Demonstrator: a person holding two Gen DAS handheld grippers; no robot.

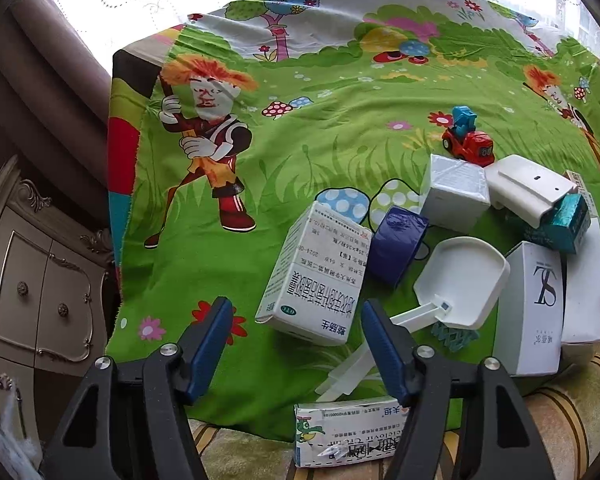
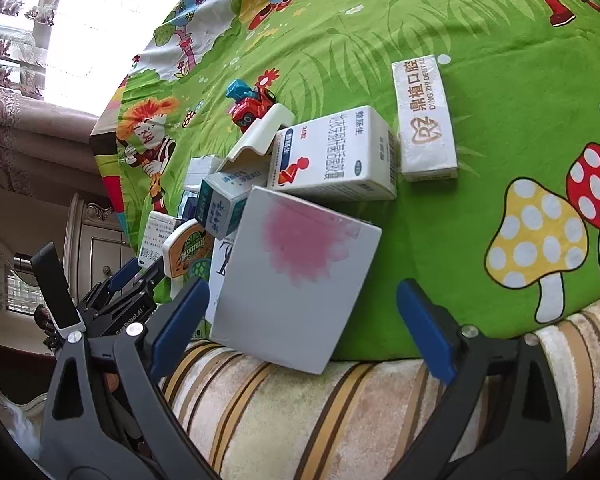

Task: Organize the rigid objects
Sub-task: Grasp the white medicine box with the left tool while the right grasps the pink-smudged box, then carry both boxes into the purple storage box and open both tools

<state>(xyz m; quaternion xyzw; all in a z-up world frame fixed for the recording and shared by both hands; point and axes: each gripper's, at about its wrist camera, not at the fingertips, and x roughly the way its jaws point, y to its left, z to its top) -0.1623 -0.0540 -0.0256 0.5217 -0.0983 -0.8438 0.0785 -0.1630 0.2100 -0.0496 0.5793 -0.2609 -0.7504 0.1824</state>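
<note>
Approach step, nothing held: left gripper [image 1: 296, 344] spread, empty, above the medicine box [image 1: 318, 276] in the heap on the green cloth [image 1: 300, 120]; right gripper [image 2: 304, 328] spread wide straddling the pink-stained box [image 2: 296, 276]; next, close squarely.

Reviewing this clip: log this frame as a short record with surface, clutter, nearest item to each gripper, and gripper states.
surface: green cartoon cloth
clutter: boxes piled with a toy car and blue tape roll
left gripper: open, empty, by a white medicine box
right gripper: open, around a pink-stained white box, pads not touching
</note>
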